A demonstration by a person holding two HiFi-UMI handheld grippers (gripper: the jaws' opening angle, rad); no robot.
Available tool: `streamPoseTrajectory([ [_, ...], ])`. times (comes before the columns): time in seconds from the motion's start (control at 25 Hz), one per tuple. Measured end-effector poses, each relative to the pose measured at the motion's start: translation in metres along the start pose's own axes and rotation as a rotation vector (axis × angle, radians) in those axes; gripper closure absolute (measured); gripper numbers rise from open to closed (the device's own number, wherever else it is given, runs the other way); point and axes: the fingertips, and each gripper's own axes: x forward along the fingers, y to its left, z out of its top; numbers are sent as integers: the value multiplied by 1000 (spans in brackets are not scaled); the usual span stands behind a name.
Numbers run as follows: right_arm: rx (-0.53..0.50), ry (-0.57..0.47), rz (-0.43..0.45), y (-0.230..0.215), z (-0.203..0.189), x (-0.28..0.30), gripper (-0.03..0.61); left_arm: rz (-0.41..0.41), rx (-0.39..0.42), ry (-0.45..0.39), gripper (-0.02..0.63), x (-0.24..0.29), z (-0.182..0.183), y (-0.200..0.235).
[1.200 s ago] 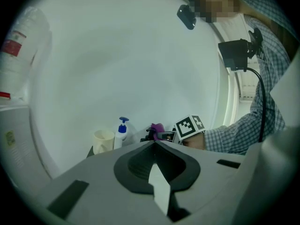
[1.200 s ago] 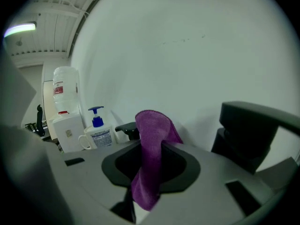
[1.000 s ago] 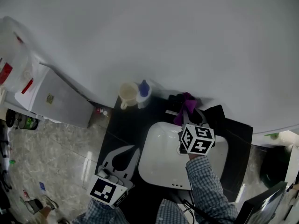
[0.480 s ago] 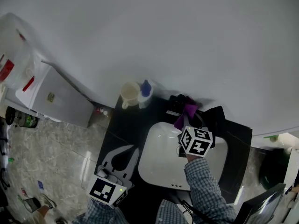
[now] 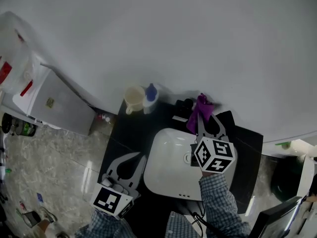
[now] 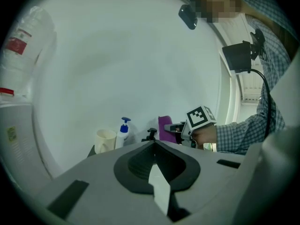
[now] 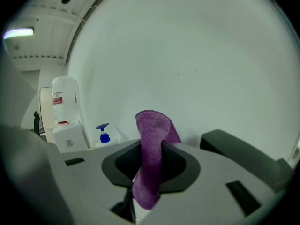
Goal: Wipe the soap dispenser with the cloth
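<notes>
Nearest the person, the left gripper (image 5: 132,160) hangs over the front left of the dark counter (image 5: 130,133), its jaws pressed together on nothing, and it has no part in the work at present. Just beyond it lies the white basin (image 5: 166,170), and over the basin's far edge the right gripper (image 5: 207,122) points toward the wall with its jaws clamped on the purple cloth (image 5: 197,112); the right gripper view shows the cloth pinched at its middle, one end standing up above the jaws and the other hanging below them. Farther back and off to the left, the soap dispenser (image 5: 150,97) with its blue pump stands upright against the wall, just beside a cream mug (image 5: 134,99), at the counter's back left corner. The cloth is plainly apart from the dispenser, with open counter and a dark tap fitting (image 5: 185,104) between them. By my judgement the task stands at its first stage: the cloth is in hand, but no wiping has begun, so carrying it leftward to the bottle and rubbing over pump and body are all left to do
</notes>
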Motion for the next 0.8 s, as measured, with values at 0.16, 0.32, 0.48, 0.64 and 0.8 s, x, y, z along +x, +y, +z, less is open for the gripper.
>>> streamPoseTrajectory([
  [0.16,-77,-23,28,14,10,10,480,-1,0,-12,603,-2,2,1],
  [0.32,-94,6,41,24,-6,19,482,9,2,-34,603,-6,6,6],
  [0.48,-115,20,50,29,-18,22,480,26,8,6,603,-9,-2,12],
  [0.64,-144,22,56,31,-24,22,481,35,6,27,603,-10,-9,16],
  [0.8,-171,36,64,35,-33,21,481,31,8,24,603,-6,-6,14],
])
